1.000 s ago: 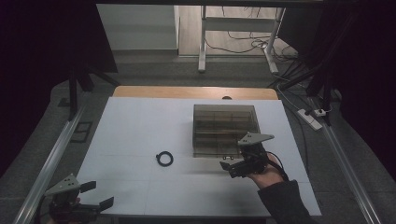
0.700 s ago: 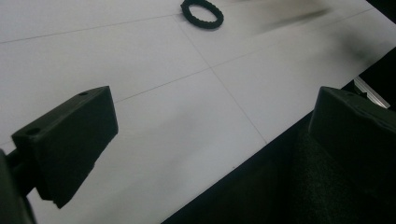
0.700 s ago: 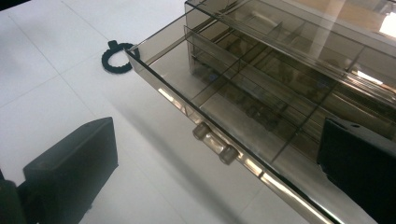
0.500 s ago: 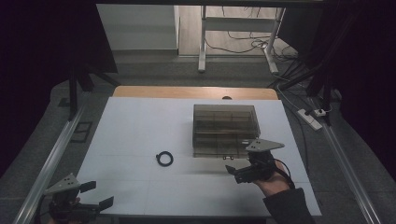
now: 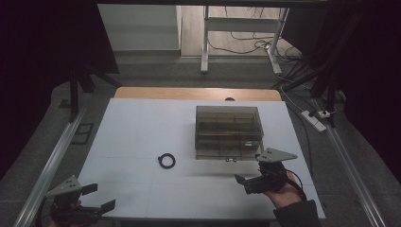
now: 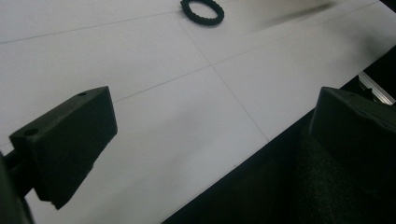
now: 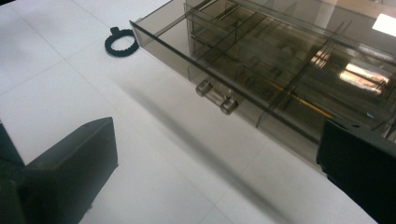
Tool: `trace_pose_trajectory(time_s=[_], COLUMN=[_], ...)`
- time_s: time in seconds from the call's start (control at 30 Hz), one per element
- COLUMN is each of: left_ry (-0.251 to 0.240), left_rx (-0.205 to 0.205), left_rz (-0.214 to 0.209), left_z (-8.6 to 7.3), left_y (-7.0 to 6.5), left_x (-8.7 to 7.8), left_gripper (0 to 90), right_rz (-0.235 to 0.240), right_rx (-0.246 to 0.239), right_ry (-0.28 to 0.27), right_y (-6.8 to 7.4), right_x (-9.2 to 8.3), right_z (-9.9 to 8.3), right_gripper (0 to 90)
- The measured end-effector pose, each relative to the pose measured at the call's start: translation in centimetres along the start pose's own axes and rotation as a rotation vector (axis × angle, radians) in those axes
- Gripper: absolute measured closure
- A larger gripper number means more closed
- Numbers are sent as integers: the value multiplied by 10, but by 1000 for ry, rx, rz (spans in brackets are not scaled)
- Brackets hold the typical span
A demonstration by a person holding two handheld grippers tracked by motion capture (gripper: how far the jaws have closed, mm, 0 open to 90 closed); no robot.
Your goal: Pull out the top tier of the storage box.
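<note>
One smoky transparent drawer organizer [image 5: 229,132], centre right of the high view, with one drawer [image 7: 224,70] pulled slightly out, upper half of the right gripper view. Two small clear knobs [image 7: 216,95] on that drawer front. One black ridged ring [image 5: 166,161], just left of centre in the high view. Two tongs: left tongs [image 5: 98,197] at the lower left corner, right tongs [image 5: 243,184] at the lower right. One white table [image 5: 142,127]. One power strip [image 5: 315,120] at right, on the floor.
</note>
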State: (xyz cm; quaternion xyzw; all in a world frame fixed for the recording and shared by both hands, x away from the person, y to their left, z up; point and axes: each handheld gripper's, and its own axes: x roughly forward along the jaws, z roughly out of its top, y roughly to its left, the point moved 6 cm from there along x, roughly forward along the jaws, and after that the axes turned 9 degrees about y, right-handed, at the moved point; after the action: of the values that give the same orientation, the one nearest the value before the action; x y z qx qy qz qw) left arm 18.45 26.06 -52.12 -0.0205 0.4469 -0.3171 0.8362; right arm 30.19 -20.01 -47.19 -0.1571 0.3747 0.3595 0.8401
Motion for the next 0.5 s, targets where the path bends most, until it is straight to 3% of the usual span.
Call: trace_pose_trajectory(time_s=[0.5], left_ry=[18], left_rx=[26], left_rz=[22], left_z=[0], left_y=[-2], left_x=[1], left_gripper=[4], right_rz=[-59], right_rx=[56], right_ry=[-9], right_y=[-10], right_x=[-19], right_z=[-28], right_gripper=[0])
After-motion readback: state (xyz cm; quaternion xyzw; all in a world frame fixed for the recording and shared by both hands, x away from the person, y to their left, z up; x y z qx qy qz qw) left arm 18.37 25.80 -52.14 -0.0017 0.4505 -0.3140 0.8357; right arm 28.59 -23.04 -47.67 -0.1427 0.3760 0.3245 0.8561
